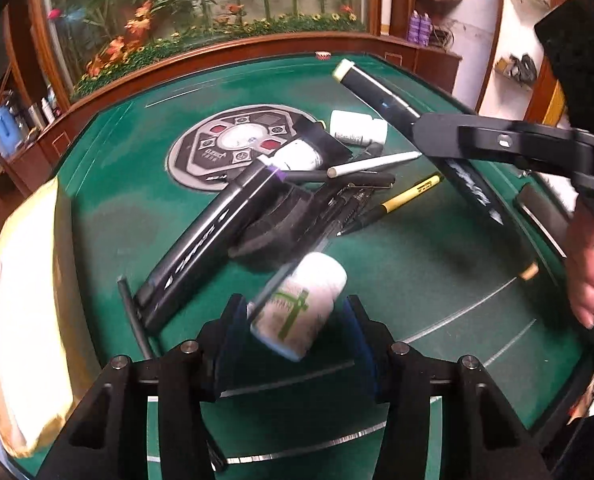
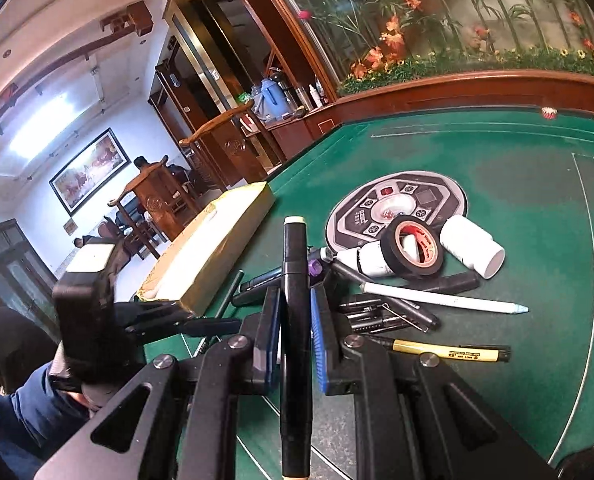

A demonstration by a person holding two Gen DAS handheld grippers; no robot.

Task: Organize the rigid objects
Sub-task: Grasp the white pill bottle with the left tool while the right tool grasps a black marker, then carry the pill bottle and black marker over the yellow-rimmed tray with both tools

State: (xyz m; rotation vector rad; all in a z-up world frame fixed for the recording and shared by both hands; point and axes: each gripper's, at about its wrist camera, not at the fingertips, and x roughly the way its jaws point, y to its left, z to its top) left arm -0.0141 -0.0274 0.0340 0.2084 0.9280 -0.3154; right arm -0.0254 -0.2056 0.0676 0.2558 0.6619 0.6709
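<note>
right gripper (image 2: 295, 312) pinching long black marker (image 2: 295, 320) with cream end caps, pads pressed on barrel, marker raised above green table (image 2: 537, 208). left gripper (image 1: 297, 320) spread, jaws either side of white bottle (image 1: 301, 304) with green label; bottle blurred, contact with pads cannot tell. pile mid-table: black tape roll (image 2: 413, 250), white bottle on its side (image 2: 471, 250), white pen (image 2: 441, 298), yellow marker (image 2: 449, 352), several black pens. cardboard box (image 2: 213, 248) at table's left edge.
</note>
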